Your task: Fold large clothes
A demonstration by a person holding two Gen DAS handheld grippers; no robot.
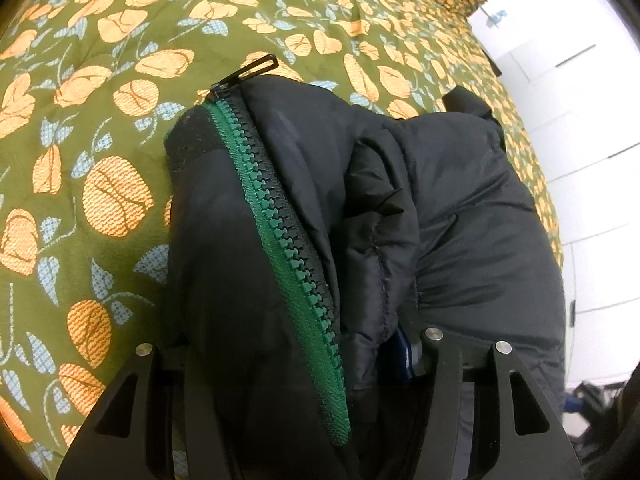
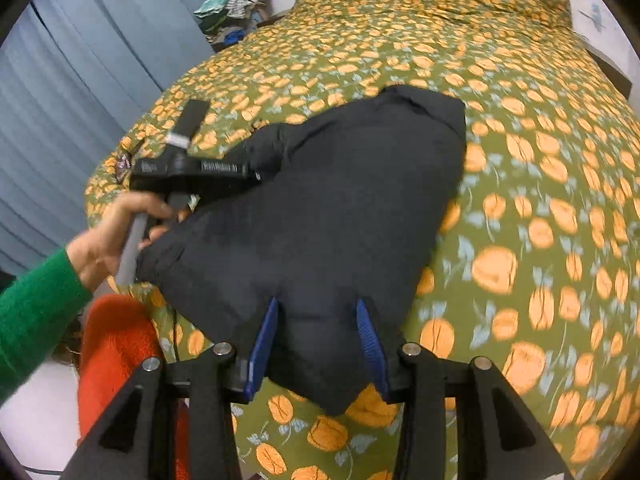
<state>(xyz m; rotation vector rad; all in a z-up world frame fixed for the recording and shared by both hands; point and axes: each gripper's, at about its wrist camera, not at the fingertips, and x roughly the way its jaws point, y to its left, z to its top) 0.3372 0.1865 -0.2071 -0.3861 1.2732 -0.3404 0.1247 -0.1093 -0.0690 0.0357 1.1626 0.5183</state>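
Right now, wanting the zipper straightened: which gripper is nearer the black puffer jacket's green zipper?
Left. The left gripper grips jacket beside the zipper; right gripper holds a zipperless hem.

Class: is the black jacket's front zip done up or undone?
Done up along the visible stretch: on the jacket, the green zip teeth mesh, with the pull at the end.
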